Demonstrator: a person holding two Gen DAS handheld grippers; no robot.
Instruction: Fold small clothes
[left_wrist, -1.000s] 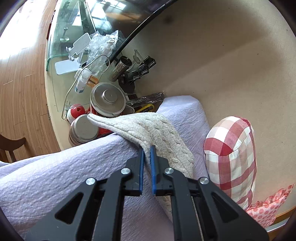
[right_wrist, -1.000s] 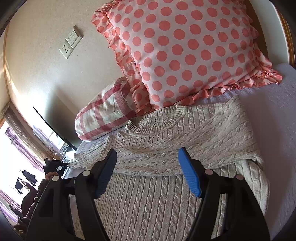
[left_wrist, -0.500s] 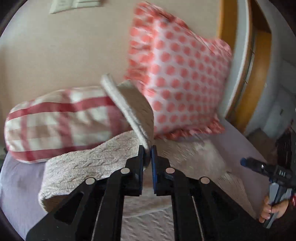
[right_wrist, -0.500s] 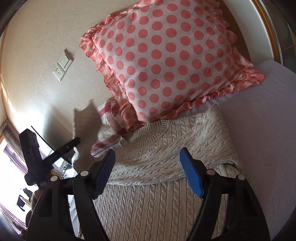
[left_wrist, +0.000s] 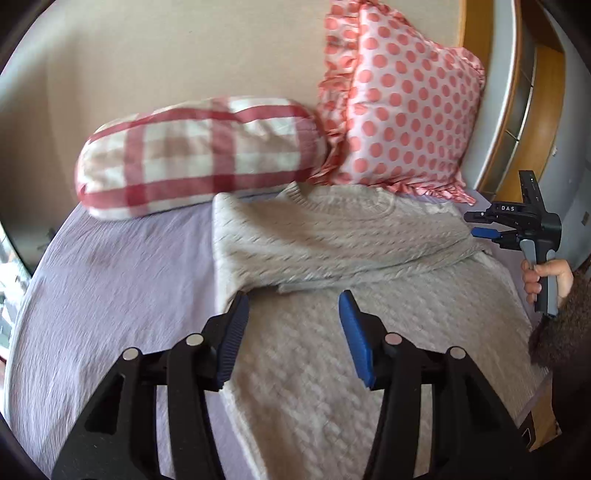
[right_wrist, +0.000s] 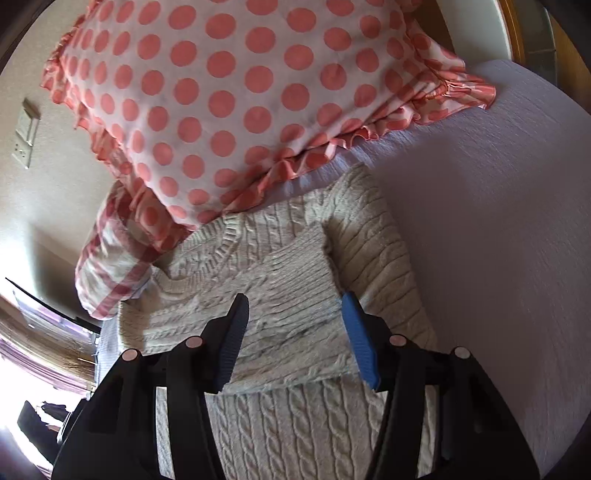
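Note:
A cream cable-knit sweater (left_wrist: 332, 258) lies flat on the lilac bedspread (left_wrist: 110, 280), both sleeves folded across its chest. My left gripper (left_wrist: 291, 325) is open and empty, hovering just above the sweater's lower body, near the folded sleeve's cuff. My right gripper (right_wrist: 295, 325) is open and empty over the folded sleeves (right_wrist: 295, 288); it also shows in the left wrist view (left_wrist: 480, 229) at the sweater's right edge, held by a hand. The neckline (right_wrist: 221, 243) lies against the pillows.
A red-and-white checked pillow (left_wrist: 199, 151) and a pink polka-dot frilled pillow (left_wrist: 402, 103) lean on the beige wall behind the sweater. A wooden bed frame (left_wrist: 517, 147) stands at the right. A wall socket (right_wrist: 26, 136) is at the far left.
My left gripper carried the left sleeve from the bed's edge across the sweater's chest, laid it down and opened. My right gripper moved closer over the folded sleeves.

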